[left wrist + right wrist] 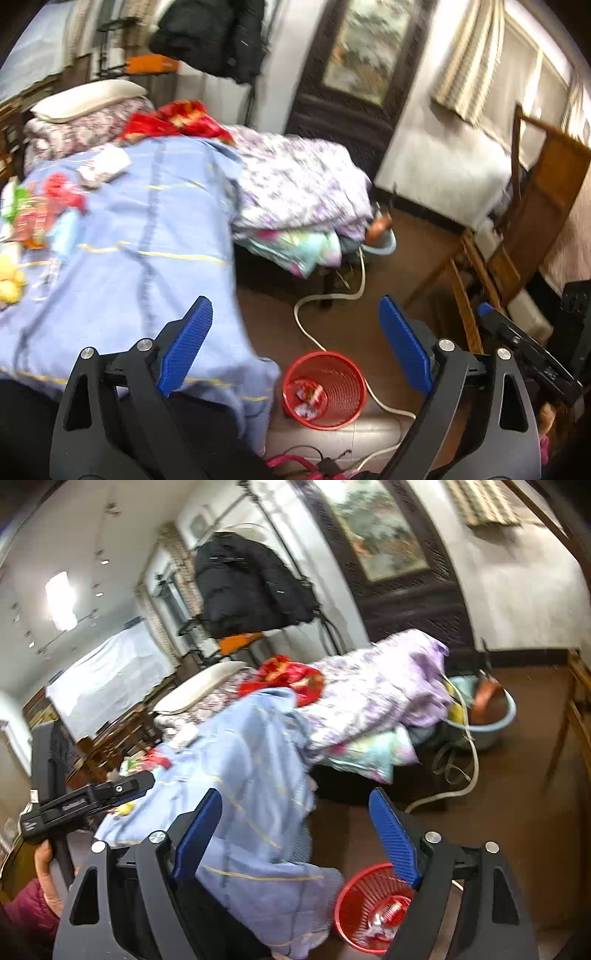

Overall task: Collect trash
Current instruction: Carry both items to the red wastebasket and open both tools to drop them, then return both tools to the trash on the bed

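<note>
Left wrist view, entry for one moment of trash collection; landmark: red mesh bin (324,390).

Item 1. Red mesh bin: upright on the brown floor, at the foot of the bed's hanging blue cover (122,236). Wrappers, white and red, lie in its bottom.

Item 2. Left gripper (295,343): above the bin, jaws spread wide, nothing between them.

Item 3. Right gripper (295,834): above and beside the bin, fingers likewise released and empty. The bin (373,904) shows partly behind its right finger.

Item 4. Remaining trash (37,218): coloured packets and scraps on the blue cover, well apart from the bin, at the far left of the bed. A yellow soft object (11,286) lies nearby; whether it counts as trash cannot be told.

Item 5. White hose (325,299): runs across the floor and passes just beside the bin.

Risks, as judged:
- Light bin could tip if a gripper or the hanging cover brushes its rim.
- Thin packets on soft bedding may be pinched together with the cloth, dragging it.
- Loose scraps carried from bed to bin could drop short, onto the floor.
- Both frames are blurred; a hurried reach may miss.
</note>
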Available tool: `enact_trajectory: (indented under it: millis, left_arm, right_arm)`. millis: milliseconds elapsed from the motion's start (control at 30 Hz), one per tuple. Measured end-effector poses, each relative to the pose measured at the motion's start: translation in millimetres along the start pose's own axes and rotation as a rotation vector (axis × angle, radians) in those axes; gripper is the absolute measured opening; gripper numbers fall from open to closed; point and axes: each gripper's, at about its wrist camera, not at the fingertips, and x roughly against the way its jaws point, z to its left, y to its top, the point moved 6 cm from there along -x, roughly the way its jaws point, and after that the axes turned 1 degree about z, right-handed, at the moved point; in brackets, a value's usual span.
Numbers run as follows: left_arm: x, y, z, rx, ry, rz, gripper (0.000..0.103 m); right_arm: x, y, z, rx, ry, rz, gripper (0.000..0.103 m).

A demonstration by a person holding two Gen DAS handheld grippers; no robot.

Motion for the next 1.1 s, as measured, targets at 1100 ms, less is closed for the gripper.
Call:
enact_trajectory:
  millis: [1100]
  left_arm:
    - [144.8, -37.5, 379.6, 0.555, 0.407, -0.228, 0.096]
  right_arm:
    - [-129.3, -25.8, 301.4, 0.270, 0.255, 0.268, 0.097]
